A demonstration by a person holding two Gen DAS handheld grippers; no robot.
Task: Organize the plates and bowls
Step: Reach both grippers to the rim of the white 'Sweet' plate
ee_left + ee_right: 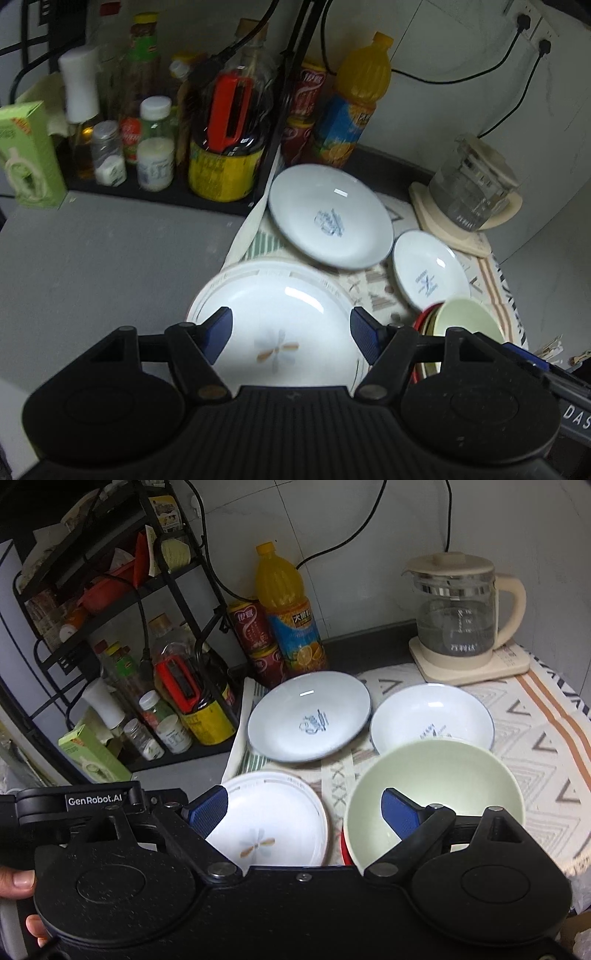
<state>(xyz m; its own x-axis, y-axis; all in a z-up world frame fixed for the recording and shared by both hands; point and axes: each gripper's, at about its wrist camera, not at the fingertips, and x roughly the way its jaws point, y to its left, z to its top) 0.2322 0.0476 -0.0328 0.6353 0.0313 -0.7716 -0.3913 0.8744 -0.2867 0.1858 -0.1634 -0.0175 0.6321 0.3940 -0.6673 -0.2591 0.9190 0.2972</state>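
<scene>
At the far left a black wire rack holds glass and plastic jars, with a pale green carton beside it on the matte grey counter. Right of the rack stand red cans and a ribbed orange juice bottle. The left gripper hangs with its blue ridged pads spread wide above a glossy white round plate with a flower motif, gripping nothing. This plate lies on a woven patterned cloth. Behind it sit a large shallow white plate with a blue print and, to its right, a smaller blue-rimmed plate. The right gripper is also splayed wide and empty, one pad over the flower plate, the other over the smooth pale green bowl, which is nested on a red-edged dish. At the far right a clear glass kettle stands on a cream base.
</scene>
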